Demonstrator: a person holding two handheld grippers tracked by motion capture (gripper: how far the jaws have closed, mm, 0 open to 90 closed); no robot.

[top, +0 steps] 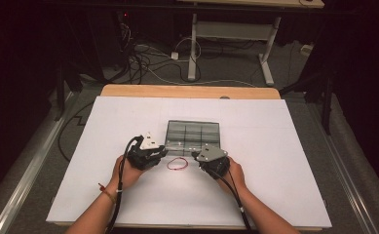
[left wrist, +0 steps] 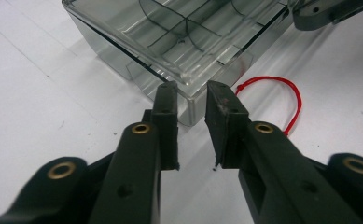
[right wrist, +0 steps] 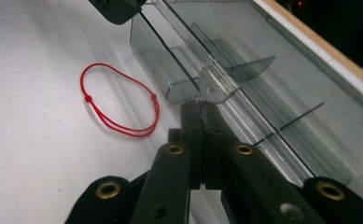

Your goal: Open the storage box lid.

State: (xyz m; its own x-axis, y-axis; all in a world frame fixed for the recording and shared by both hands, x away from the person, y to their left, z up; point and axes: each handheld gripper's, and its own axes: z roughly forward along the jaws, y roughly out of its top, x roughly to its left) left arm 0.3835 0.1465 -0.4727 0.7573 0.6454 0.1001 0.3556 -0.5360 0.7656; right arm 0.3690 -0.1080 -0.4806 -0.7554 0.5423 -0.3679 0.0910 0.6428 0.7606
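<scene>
Presently, the left gripper (left wrist: 187,93) has its jaws released, a moderate gap between them, standing on either side of the near corner of the clear compartment box (left wrist: 179,32); the pads do not press on its wall. The right gripper (right wrist: 202,109) has its jaws clenched together, tips against the small clear latch tab (right wrist: 214,84) on the box's front edge; whether the tab is pinched cannot be determined. In the high view, the box (top: 193,134) sits near the centre of the white tabletop (top: 274,156), with the left gripper (top: 163,152) and right gripper (top: 196,155) at its near corners. A red cord loop (top: 177,164) lies flat on the tabletop between the grippers, just beside the box. Beyond the tabletop, grey floor carries tangled cables (top: 148,58) and a desk frame (top: 236,34).
</scene>
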